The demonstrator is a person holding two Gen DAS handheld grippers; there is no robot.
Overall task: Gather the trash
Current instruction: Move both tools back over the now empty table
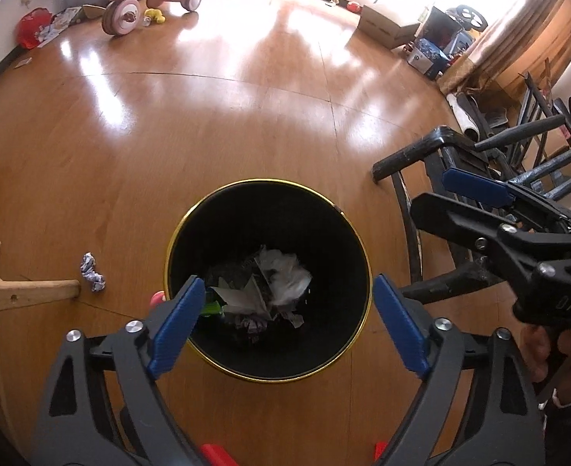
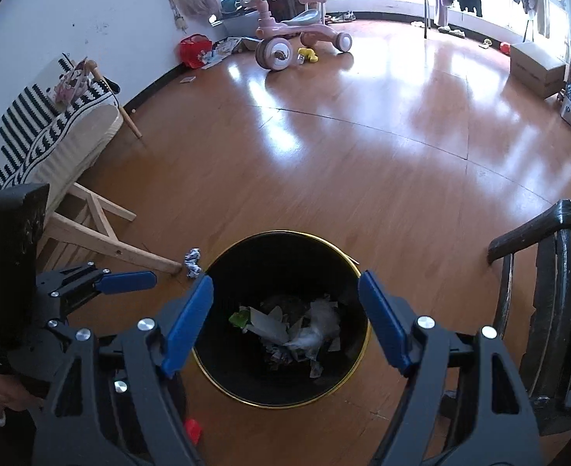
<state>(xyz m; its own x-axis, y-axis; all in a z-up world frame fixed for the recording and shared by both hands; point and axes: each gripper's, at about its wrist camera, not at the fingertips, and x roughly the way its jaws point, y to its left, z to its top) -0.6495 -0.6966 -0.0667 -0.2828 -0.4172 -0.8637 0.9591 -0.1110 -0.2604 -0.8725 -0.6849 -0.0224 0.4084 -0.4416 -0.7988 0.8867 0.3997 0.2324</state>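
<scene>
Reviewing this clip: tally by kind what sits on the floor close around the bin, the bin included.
Black bin with gold rim, paper scraps inside: 1
Crumpled paper ball on the floor beside the bin: 1
Light wooden chair leg near the ball: 1
Dark chair frame on the other side: 1
Total: 4

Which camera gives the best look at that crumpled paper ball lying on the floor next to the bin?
The left wrist view. There the crumpled paper ball lies in the open on the floor, apart from the bin, beside a wooden leg. In the right wrist view the ball looks smaller, squeezed between that leg and the bin's rim.
</scene>
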